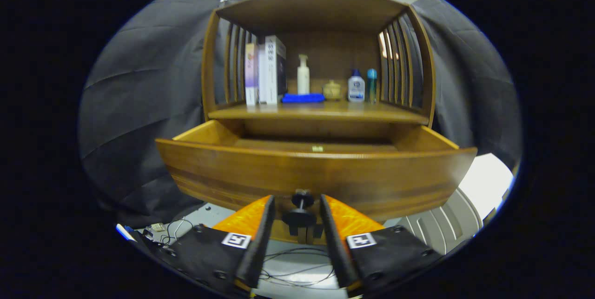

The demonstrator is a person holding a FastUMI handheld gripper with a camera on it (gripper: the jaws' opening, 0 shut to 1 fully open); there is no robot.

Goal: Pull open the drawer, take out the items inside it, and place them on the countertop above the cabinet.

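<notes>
Gripping the Knob of an Open Drawer

Pointing straight at the cabinet front, the gripper (297, 210) is held level, its two fingers reaching forward on either side of the dark round knob (301, 208) at the middle of the drawer's front panel. The fingers sit close against the knob's sides, though I cannot tell whether both actually press on it.

The wooden drawer (316, 171) is pulled well out from the cabinet (320, 15). Little of its inside shows over the front panel; only a small pale item (317, 149) lies on the drawer floor near the front.

Above the drawer, the worktop (320, 112) carries upright boxes (266, 70) at one end, then a flat blue object (303, 98), a white pump bottle (303, 75), a small tan jar (332, 90), a white bottle with a blue cap (356, 86) and a slim teal bottle (372, 85). Loose cables (297, 269) lie on the floor below the gripper.
</notes>
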